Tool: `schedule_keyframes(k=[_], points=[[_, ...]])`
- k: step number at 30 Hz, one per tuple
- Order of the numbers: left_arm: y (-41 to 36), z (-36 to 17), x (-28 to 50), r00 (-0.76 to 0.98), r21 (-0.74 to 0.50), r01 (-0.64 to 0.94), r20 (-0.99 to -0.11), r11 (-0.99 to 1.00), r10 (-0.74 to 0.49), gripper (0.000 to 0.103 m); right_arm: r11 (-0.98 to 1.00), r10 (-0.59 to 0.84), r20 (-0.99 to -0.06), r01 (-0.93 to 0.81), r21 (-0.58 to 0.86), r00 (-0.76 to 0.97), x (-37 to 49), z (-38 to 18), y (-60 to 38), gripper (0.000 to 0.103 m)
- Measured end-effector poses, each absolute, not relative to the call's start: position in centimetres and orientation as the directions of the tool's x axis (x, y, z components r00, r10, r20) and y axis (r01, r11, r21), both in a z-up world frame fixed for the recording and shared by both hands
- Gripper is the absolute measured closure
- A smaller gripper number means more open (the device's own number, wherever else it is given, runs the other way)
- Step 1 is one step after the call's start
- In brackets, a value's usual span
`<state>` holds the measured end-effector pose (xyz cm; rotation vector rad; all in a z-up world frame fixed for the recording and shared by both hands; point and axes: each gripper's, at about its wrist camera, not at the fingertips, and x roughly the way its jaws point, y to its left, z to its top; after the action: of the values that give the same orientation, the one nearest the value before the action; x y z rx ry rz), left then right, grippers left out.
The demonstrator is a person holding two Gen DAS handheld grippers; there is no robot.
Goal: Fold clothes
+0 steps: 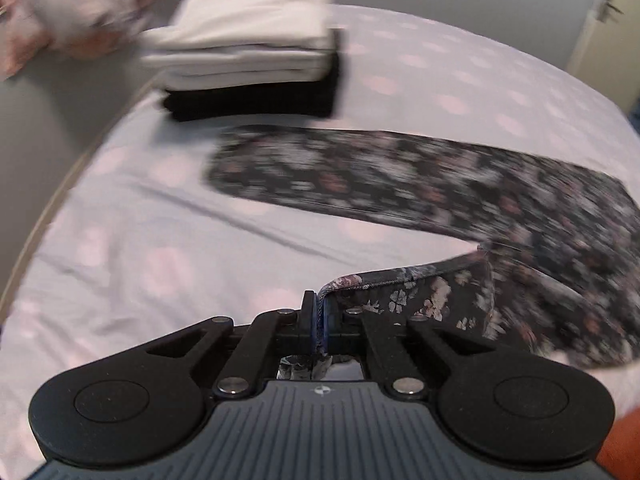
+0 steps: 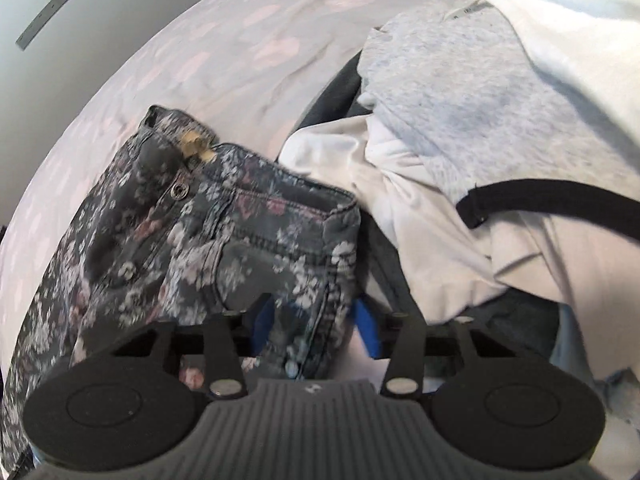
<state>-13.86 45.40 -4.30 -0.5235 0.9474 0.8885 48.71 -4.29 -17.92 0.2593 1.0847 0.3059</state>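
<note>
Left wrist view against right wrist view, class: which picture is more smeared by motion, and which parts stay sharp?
Left wrist view: heavy smear on the folded stack and the floral trousers; only the left gripper stays crisp. Right wrist view: mostly sharp, the trousers' waistband readable, mild blur at edges; both bend the bed.

From my left tool [image 1: 320, 320] I see open bed sheet [image 1: 160, 240] ahead and to the left, bare as far as the bed's edge. Straight ahead, the floral trousers [image 1: 400, 176] lie across the middle of the bed, one leg stretched flat. Behind them, near the far left edge, a stack of folded clothes [image 1: 248, 52] blocks that corner. On the right side, my right tool [image 2: 316, 316] has the trousers' waistband between its fingers, and a heap of unfolded laundry [image 2: 460, 120] crowds everything to its right. Bare sheet opens beyond the waistband.
</note>
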Motion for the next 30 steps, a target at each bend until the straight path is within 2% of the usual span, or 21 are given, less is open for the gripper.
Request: schedule_keyframes(k=[1, 2, 8, 13, 22, 24, 30], points=[[46.5, -4.5, -14.5, 0.268, -0.013, -0.851, -0.870, 0.526, 0.413, 0.100, 0.931, 0.360, -0.824, -0.111, 0.347, 0.438, 48.7, -17.8, -4.4, 0.084], [47.6, -4.7, -15.0, 0.248, -0.007, -0.864, -0.876, 0.504, 0.414, 0.100, 0.934, 0.352, -0.825, -0.107, 0.342, 0.443, 48.8, -17.7, -4.5, 0.086], [52.1, -7.0, -17.2, 0.158, 0.028, -0.893, -0.915, 0.450, 0.372, 0.100, 0.935, 0.348, -0.765, -0.146, 0.322, 0.542, 47.5, -12.8, -5.2, 0.088], [53.7, -10.3, -16.0, 0.045, 0.131, -0.861, -0.943, 0.492, 0.329, 0.099, 0.967, 0.253, -0.796, -0.139, 0.212, 0.549, 47.5, -10.0, -3.8, 0.088], [54.4, -10.1, -16.6, 0.085, 0.140, -0.792, -0.939, 0.594, 0.333, 0.065, 0.983, 0.164, -0.824, -0.157, 0.093, 0.542, 46.7, -10.6, -2.1, 0.087], [54.2, -9.6, -16.9, 0.090, 0.152, -0.764, -0.937, 0.627, 0.337, 0.052, 0.986, 0.151, -0.829, -0.145, 0.086, 0.538, 46.6, -10.8, -2.2, 0.087], [53.8, -8.0, -17.1, 0.121, 0.176, -0.667, -0.933, 0.724, 0.338, 0.044, 0.990, 0.093, -0.834, -0.142, 0.018, 0.544, 46.5, -11.2, -0.9, 0.087]])
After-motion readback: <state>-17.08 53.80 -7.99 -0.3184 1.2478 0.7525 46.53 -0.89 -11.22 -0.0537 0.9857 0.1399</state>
